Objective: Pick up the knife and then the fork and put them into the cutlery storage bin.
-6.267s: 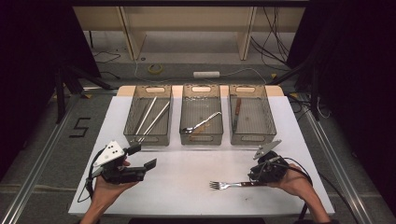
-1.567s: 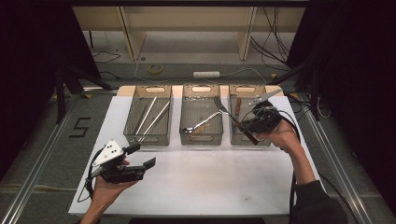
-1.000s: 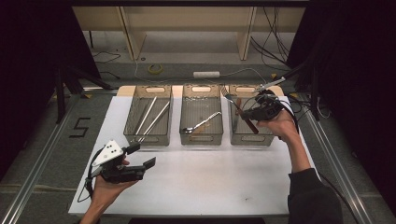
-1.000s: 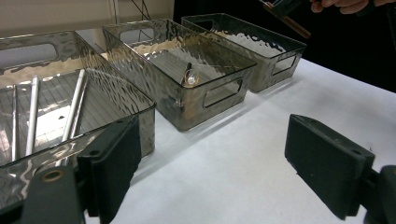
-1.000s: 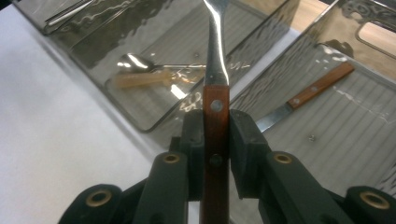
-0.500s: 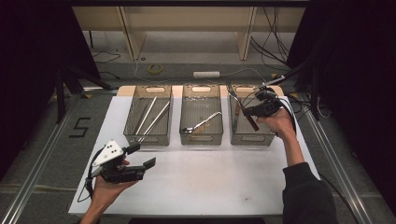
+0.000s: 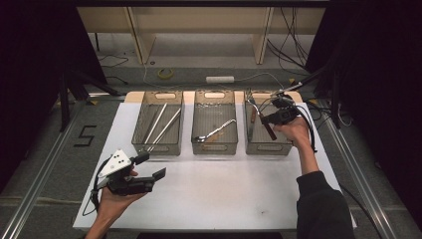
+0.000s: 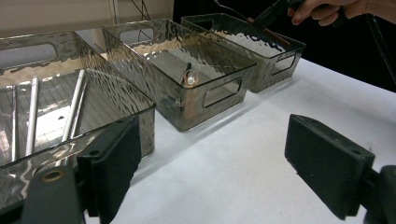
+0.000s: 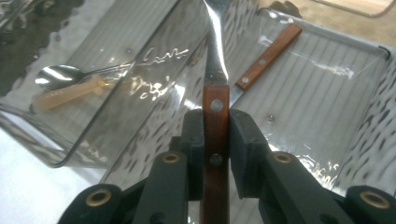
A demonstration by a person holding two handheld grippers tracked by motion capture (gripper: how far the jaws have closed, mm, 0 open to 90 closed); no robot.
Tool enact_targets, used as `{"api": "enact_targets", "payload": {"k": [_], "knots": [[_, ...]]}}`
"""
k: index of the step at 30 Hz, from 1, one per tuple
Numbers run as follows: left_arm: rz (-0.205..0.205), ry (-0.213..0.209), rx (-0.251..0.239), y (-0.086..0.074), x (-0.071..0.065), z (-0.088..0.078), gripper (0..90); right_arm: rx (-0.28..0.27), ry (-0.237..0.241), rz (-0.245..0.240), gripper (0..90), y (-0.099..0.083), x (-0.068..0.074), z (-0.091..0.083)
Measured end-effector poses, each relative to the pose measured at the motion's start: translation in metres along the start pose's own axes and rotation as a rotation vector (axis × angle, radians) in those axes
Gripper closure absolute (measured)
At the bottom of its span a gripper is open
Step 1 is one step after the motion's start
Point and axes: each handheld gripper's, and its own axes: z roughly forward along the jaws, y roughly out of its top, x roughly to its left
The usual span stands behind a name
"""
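My fork (image 9: 215, 70) runs off the top edge beyond the fingers (image 9: 245, 135), tines unseen, handle end buried between the jaws, second wooden handle's (image 9: 268, 56) blade tucked behind my fork.

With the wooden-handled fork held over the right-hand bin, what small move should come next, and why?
Probably lower it a little further and then open the jaws. The right gripper is clamped on the fork by its wooden handle, above the right bin, where another wooden-handled utensil already lies. The fork still looks clear of the bin floor, so dropping it now might make it bounce.
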Motion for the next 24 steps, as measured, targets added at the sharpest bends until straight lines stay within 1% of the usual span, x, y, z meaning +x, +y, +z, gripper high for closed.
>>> {"api": "enact_targets", "payload": {"k": [9,12,18,20,22,24], "knots": [[-0.001,0.000,-0.001,0.000,0.000,0.000,18.3,0.037,-0.031,0.042,77.4,-0.002,-0.004,0.013],[0.000,0.000,0.000,0.000,0.000,0.000,18.3,0.044,-0.036,0.033,77.3,-0.003,-0.004,0.018],[-0.001,0.000,-0.002,0.000,0.000,0.000,18.3,0.060,-0.048,0.047,77.3,-0.004,-0.004,0.023],[-0.001,0.001,-0.001,0.000,0.000,0.000,18.4,0.055,-0.060,0.046,77.2,-0.004,-0.005,0.024],[0.000,0.000,-0.001,0.000,0.000,0.000,18.3,0.060,-0.062,0.049,77.1,-0.004,-0.005,0.026],[0.000,0.000,-0.001,0.000,0.000,0.000,18.3,0.063,-0.075,0.060,76.7,-0.004,-0.004,0.028]]}}
